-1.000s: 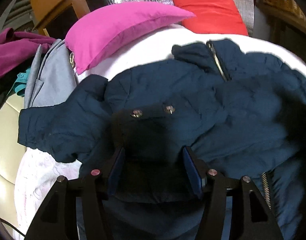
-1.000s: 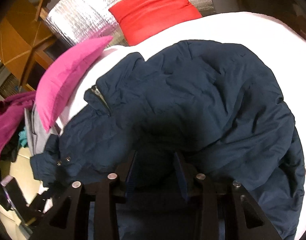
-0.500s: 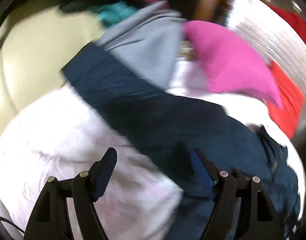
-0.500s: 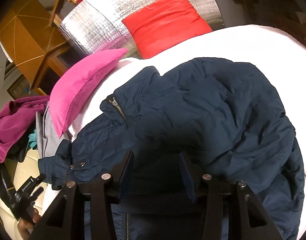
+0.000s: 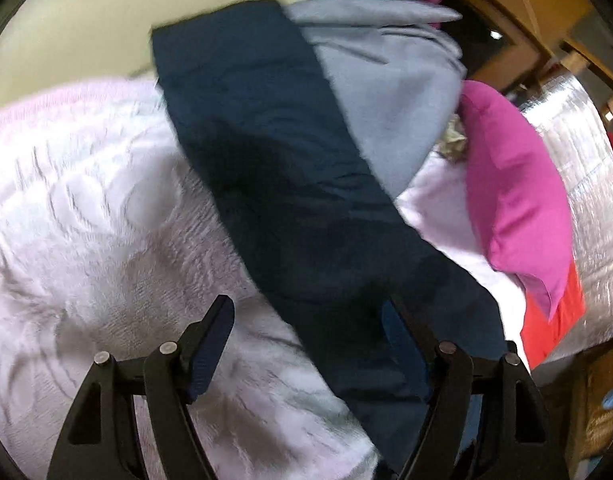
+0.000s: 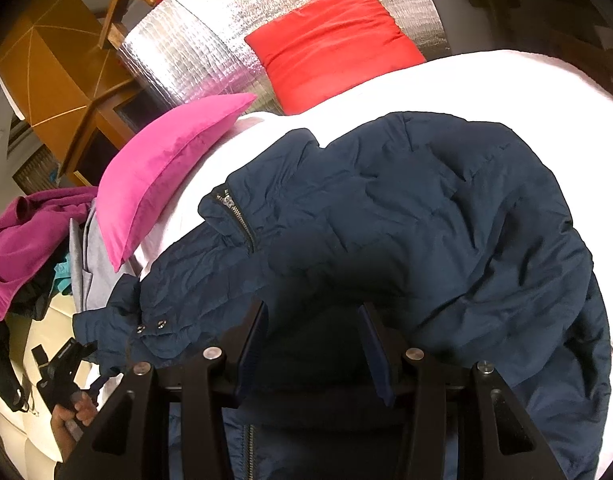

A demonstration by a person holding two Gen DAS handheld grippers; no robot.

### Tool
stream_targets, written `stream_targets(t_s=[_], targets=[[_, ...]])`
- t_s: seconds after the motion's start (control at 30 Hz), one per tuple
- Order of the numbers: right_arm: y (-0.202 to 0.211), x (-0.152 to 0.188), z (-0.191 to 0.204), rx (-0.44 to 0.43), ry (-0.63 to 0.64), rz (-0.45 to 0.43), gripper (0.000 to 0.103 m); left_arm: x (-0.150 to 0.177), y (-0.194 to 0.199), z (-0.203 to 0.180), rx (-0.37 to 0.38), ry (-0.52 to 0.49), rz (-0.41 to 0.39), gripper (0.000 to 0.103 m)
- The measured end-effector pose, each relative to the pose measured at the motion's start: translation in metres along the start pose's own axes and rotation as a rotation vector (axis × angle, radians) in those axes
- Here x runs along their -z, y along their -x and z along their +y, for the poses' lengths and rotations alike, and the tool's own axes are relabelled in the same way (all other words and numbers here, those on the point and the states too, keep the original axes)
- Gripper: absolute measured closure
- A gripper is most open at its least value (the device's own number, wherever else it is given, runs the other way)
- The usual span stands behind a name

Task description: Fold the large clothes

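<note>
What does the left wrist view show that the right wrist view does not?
Only the left wrist view: the embossed texture of the white bedspread up close, and the left hand-held gripper with its jaws apart over the jacket's sleeve.

Only the right wrist view: the jacket's collar zipper, two metal snap buttons, the wooden furniture, and the right hand-held gripper over the jacket body.

Both: the dark navy padded jacket, the bright pink pillow, the red pillow, the pale grey garment and the silver quilted foil backing.
</note>
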State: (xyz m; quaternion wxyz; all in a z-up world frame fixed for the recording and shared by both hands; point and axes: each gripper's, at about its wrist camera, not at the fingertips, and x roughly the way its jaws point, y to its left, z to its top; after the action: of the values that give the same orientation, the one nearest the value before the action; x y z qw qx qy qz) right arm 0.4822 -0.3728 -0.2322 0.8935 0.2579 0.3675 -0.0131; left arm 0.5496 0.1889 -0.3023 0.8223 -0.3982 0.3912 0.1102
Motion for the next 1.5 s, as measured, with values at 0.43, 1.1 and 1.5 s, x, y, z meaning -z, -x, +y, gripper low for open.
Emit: stream_targets(t_s=[0.43, 1.1, 1.5], targets=[[0.01, 0.0, 0.001, -0.003, 0.003, -0.024, 0.052, 0.005, 0.01, -0.032, 0.057, -0.108, -0.08, 0.093], [0.07, -0.005, -0.025, -0.02, -0.089, -0.107, 0.052, 0.223, 0.053, -0.174, 0.088, -0.86, 0.161, 0.072], [0.084, 0.002, -0.02, -0.06, -0.095, -0.118, 0.053, 0.094, 0.105, -0.054, 0.243, -0.276, 0.103, 0.027]])
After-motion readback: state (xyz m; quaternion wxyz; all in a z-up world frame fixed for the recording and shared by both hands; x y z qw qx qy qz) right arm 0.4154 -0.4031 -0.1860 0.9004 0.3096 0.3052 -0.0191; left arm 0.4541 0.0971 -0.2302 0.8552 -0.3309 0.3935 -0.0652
